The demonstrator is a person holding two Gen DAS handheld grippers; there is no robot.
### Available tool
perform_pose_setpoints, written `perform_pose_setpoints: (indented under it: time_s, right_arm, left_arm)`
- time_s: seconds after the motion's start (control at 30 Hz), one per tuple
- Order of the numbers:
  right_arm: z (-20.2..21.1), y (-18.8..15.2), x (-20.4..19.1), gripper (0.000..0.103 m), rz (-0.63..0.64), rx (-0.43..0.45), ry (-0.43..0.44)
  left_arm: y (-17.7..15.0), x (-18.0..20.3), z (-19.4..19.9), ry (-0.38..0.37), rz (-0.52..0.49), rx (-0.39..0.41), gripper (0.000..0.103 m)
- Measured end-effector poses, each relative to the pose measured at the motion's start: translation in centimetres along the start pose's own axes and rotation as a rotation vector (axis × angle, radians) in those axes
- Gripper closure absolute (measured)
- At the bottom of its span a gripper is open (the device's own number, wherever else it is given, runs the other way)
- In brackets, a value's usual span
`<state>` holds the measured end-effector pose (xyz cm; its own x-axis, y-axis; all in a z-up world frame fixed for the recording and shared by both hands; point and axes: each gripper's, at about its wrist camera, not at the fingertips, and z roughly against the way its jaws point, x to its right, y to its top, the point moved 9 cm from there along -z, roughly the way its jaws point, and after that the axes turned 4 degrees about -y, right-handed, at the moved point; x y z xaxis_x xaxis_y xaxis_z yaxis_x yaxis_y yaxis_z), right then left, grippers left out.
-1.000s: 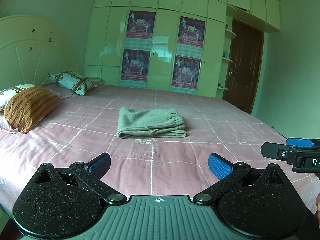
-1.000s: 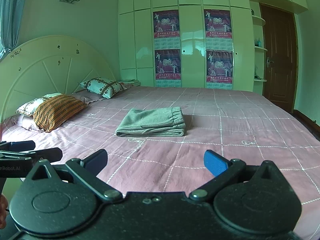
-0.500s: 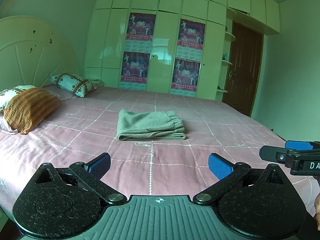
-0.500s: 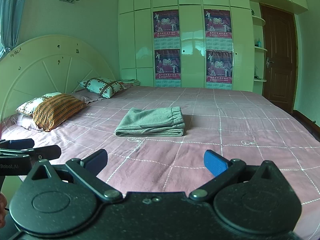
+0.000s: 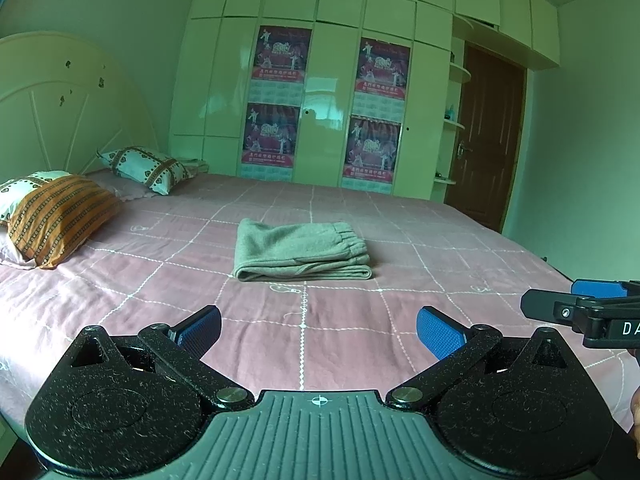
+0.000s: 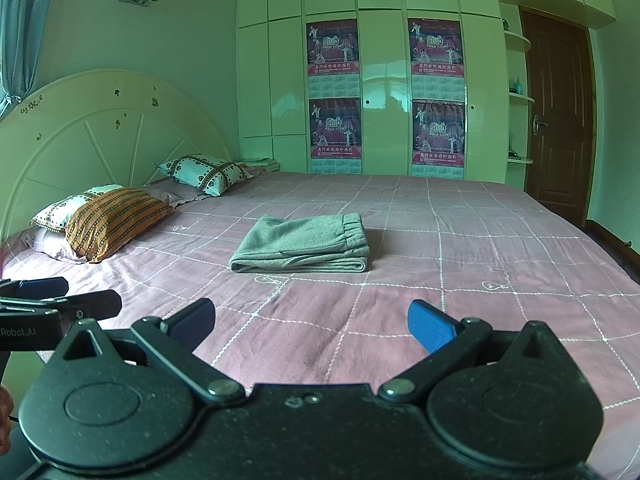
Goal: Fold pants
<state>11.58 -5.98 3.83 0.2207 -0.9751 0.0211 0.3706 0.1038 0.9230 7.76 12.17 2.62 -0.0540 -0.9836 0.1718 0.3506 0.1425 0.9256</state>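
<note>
Pants (image 5: 301,249) lie folded, untouched on the bed (image 5: 420,240) as a second ago, both tools, left (image 5: 319,330) and right (image 6: 311,325), wide and empty, so folding looks finished.

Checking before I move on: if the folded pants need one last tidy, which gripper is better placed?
Neither clearly. The left gripper and right gripper are both open, apart from the folded grey pants, which sit nearly centred ahead of each.

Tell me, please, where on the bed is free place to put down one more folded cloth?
Bare sheet lies between the folded pants and the open right gripper, and right of the pants toward the door. The headboard end is crowded with pillows.
</note>
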Motion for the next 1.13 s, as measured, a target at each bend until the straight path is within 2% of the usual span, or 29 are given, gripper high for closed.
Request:
perform_pose_setpoints:
  time_s: [0.63, 0.87, 1.13]
  right_arm:
    - [0.00, 0.03, 0.00, 0.006, 0.000, 0.000, -0.001]
    - [0.02, 0.04, 0.03, 0.006, 0.002, 0.000, -0.001]
    - [0.01, 0.04, 0.09, 0.006, 0.002, 0.000, 0.000]
  left_arm:
    - [0.08, 0.13, 0.00, -0.017, -0.024, 0.006, 0.000]
    - [0.33, -0.20, 0.38, -0.028, -0.016, 0.033, 0.000]
    - [0.15, 0.13, 0.31, -0.037, -0.019, 0.022, 0.000]
